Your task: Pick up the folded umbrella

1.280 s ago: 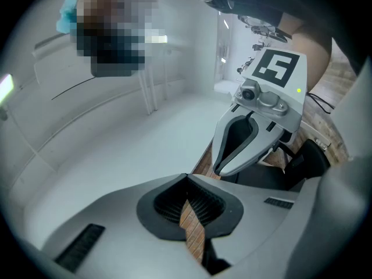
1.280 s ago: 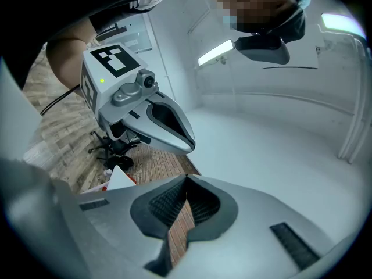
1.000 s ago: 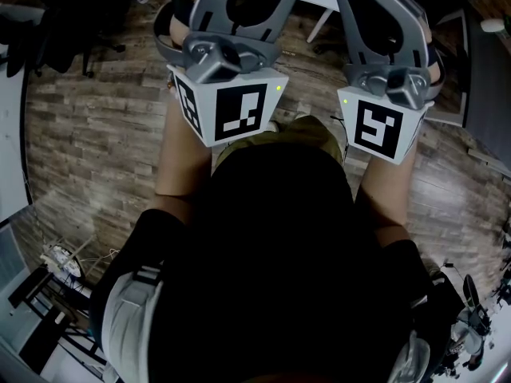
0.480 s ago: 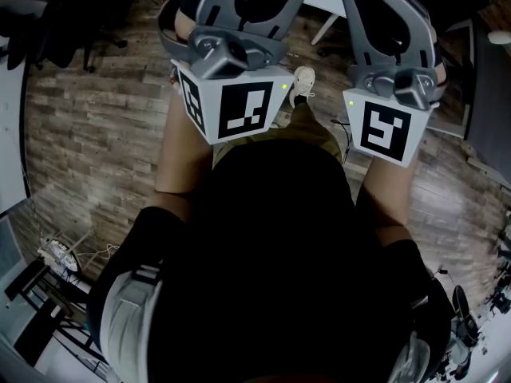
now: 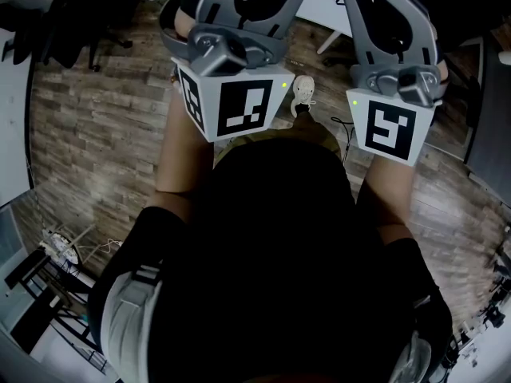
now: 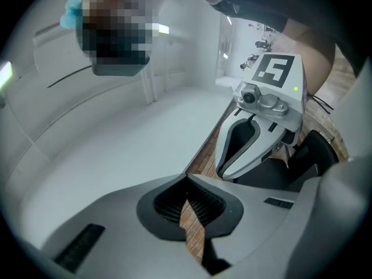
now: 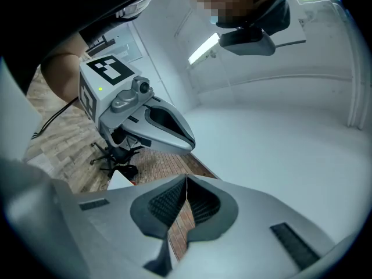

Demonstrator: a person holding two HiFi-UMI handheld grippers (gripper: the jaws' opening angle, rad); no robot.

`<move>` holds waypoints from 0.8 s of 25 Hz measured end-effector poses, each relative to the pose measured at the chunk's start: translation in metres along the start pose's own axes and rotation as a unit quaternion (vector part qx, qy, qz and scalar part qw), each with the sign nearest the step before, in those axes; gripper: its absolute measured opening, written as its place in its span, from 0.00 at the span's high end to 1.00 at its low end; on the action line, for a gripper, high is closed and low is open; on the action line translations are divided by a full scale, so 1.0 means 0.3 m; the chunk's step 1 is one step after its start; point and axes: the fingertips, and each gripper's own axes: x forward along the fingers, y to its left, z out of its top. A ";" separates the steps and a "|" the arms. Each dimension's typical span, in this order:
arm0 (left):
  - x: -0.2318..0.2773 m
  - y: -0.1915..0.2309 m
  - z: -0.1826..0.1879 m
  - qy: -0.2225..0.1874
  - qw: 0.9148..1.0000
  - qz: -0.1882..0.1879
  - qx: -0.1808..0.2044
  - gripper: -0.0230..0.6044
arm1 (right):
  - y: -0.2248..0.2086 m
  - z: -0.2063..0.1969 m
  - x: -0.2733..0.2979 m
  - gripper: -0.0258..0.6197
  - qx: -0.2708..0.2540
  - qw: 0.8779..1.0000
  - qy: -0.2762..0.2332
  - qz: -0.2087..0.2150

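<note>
No folded umbrella shows in any view. My left gripper [image 6: 187, 180] is shut, its ribbed pads meeting at the tips with nothing between them. My right gripper [image 7: 186, 179] is shut the same way, also empty. In the head view both are held out ahead of the person's dark torso, the left marker cube [image 5: 231, 106] at left and the right marker cube [image 5: 390, 128] at right; their fingertips run off the top edge. Each gripper view shows the other gripper alongside: the right gripper's body [image 6: 261, 127] and the left gripper's body [image 7: 145, 118].
A white table [image 5: 323, 6] lies just ahead, filling much of both gripper views [image 6: 116, 144] [image 7: 279, 144]. Wood-plank floor [image 5: 96, 126] lies below. Black office chairs [image 5: 72, 22] stand at the far left. A shoe [image 5: 303, 90] steps between the grippers. Cables and stands [image 5: 56, 254] clutter the lower left.
The person has walked forward: the floor has slid back, the white table has come nearer at the top, and a shoe has swung into view. Both grippers stay shut and side by side.
</note>
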 end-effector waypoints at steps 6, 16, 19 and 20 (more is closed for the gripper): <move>0.115 0.005 -0.076 0.015 1.000 0.005 0.006 0.94 | -0.058 -0.112 0.088 0.91 0.012 1.000 -0.013 0.004; 0.322 0.037 -0.199 0.035 0.999 0.015 0.027 0.94 | -0.191 -0.258 0.270 0.91 0.022 0.999 -0.044 0.012; 0.392 0.031 -0.236 0.040 0.999 0.016 0.030 0.94 | -0.227 -0.315 0.312 0.91 0.027 0.998 -0.048 0.014; 0.415 0.031 -0.247 0.041 0.999 0.016 0.029 0.94 | -0.239 -0.332 0.326 0.91 0.028 0.998 -0.048 0.014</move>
